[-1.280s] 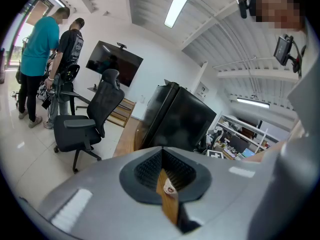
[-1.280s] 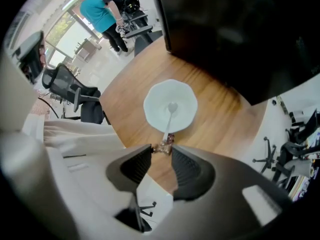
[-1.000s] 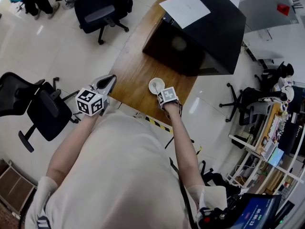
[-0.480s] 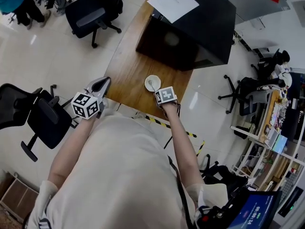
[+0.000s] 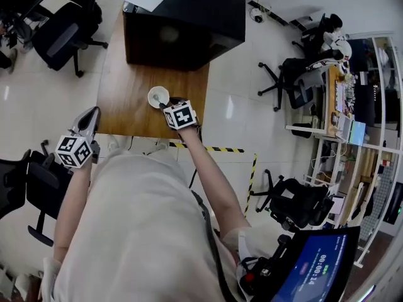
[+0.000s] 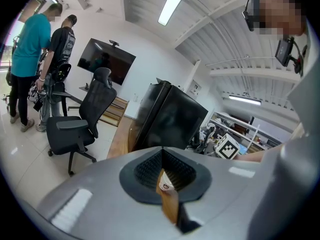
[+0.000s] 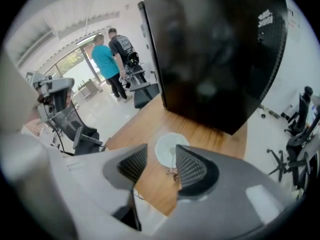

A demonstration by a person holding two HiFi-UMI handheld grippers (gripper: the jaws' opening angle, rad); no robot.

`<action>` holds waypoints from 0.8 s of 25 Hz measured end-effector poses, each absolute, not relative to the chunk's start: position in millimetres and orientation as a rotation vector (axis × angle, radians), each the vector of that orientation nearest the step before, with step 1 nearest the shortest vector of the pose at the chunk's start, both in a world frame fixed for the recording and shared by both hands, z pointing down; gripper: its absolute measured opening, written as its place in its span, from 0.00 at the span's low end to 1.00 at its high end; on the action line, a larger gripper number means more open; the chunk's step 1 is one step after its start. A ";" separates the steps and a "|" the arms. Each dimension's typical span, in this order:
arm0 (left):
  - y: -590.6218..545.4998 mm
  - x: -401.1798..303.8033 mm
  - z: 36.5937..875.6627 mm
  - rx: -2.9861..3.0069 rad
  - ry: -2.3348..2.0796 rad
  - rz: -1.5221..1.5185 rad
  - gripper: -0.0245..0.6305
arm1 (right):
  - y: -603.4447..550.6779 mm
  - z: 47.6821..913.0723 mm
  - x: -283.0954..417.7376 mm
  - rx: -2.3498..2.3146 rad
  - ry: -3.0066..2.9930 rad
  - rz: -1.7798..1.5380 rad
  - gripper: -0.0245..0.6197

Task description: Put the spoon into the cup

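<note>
Right gripper view, cup (image 7: 163, 152) beyond parted fingers (image 7: 193, 169)

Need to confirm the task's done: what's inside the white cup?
A spoon lies in the white cup, its thin handle reaching over the near rim. Nothing else shows inside. The spoon's bowl end is too small to make out, and the cup's bottom beneath it is hidden.

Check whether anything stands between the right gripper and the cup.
Nothing visible does. The right gripper hangs open above the cup on the table, with only air between them. The spoon already sits in the cup, handle over the rim.
</note>
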State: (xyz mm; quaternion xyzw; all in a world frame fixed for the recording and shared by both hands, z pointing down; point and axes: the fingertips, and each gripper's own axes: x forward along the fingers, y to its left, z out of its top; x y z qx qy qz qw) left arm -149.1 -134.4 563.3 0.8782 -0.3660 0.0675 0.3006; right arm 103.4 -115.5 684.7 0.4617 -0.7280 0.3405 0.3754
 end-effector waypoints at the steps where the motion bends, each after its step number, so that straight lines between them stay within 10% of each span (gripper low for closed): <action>1: -133.6 -145.7 563.8 2.334 -0.961 0.180 0.04 | -115.4 679.4 106.1 1.204 -1.874 0.859 0.31; 20: -120.3 -112.1 565.8 2.374 -0.880 0.213 0.04 | -107.6 575.7 114.7 1.513 -2.269 0.612 0.25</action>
